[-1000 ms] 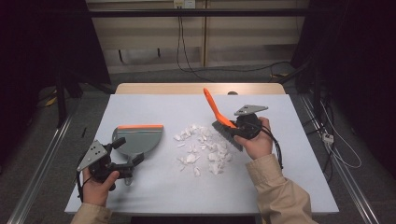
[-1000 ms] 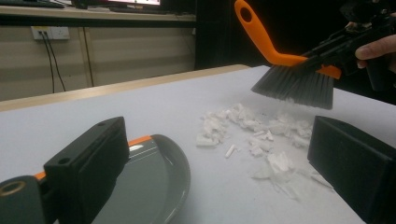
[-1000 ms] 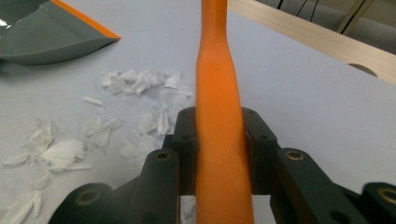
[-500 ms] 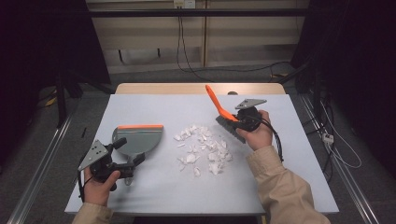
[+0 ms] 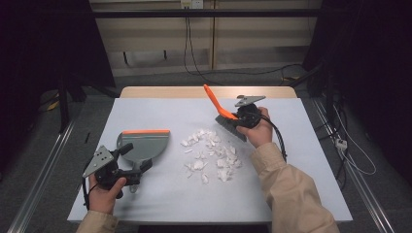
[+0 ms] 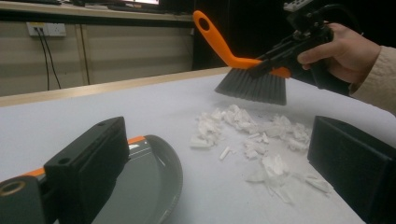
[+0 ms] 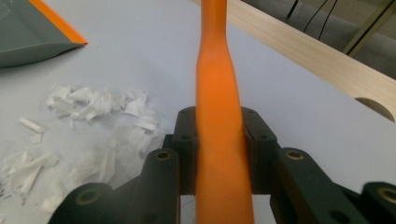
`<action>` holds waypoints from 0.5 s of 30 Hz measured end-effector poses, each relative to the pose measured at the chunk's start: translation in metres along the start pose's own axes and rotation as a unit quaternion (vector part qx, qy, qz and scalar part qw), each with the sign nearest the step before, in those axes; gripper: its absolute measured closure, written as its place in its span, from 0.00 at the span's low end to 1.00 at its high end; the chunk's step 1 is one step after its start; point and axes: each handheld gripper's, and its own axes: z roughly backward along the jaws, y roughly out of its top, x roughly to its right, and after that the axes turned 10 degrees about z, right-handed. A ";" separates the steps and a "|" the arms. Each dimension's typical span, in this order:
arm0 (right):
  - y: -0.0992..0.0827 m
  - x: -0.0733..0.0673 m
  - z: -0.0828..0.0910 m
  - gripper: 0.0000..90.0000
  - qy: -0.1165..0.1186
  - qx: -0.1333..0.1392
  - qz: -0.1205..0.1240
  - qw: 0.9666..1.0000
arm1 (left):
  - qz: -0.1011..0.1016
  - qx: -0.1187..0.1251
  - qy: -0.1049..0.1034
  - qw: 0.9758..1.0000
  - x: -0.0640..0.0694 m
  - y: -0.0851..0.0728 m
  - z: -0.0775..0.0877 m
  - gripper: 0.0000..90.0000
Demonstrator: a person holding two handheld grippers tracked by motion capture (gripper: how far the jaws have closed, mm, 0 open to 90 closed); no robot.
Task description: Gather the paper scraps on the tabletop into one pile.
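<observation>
While the right gripper [image 5: 237, 118] clamps its jaws tight on the orange handle of a hand brush [image 5: 221, 110], the brush hangs just above the far right edge of a pile of white paper scraps [image 5: 210, 153] in the middle of the white table [image 5: 311, 194]. Seen from the left gripper view, the grey bristles [image 6: 252, 87] point down and float clear of the scraps [image 6: 254, 135], with the handle slanting up and to the left. Along the right gripper view, the handle [image 7: 219, 116] runs straight up between the two black pads, which press on it from both sides. To the left of the pile lies a grey dustpan [image 5: 145, 145] with an orange lip, its open edge facing the far side of the table. Near the left front corner, the left gripper [image 5: 136, 158] reaches over the near end of the dustpan; its jaws stand wide apart, one over the pan [image 6: 149, 182] and one over bare table, pressing on nothing.
</observation>
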 end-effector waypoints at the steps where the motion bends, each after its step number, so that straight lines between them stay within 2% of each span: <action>1: 0.002 0.000 -0.004 0.80 0.000 -0.002 0.004 1.000 | -0.001 -0.002 -0.001 1.000 0.000 0.000 0.000 0.05; 4: 0.008 0.003 -0.015 0.80 0.006 0.012 0.005 1.000 | 0.000 0.000 0.002 1.000 0.000 0.000 0.000 0.05; 6: 0.013 0.003 -0.023 0.80 0.008 0.018 0.014 1.000 | 0.000 0.001 0.003 1.000 0.000 0.000 0.000 0.05; 9: 0.018 0.002 -0.035 0.80 0.022 0.017 0.022 0.999 | -0.002 -0.002 0.006 1.000 -0.001 0.000 0.000 0.06; 12: 0.018 0.001 -0.047 0.80 0.038 0.009 0.041 0.998 | -0.002 -0.002 0.008 1.000 -0.001 -0.001 0.000 0.05; 15: 0.017 -0.001 -0.052 0.80 0.050 0.012 0.041 0.998 | 0.000 -0.001 0.011 1.000 -0.002 -0.001 0.001 0.05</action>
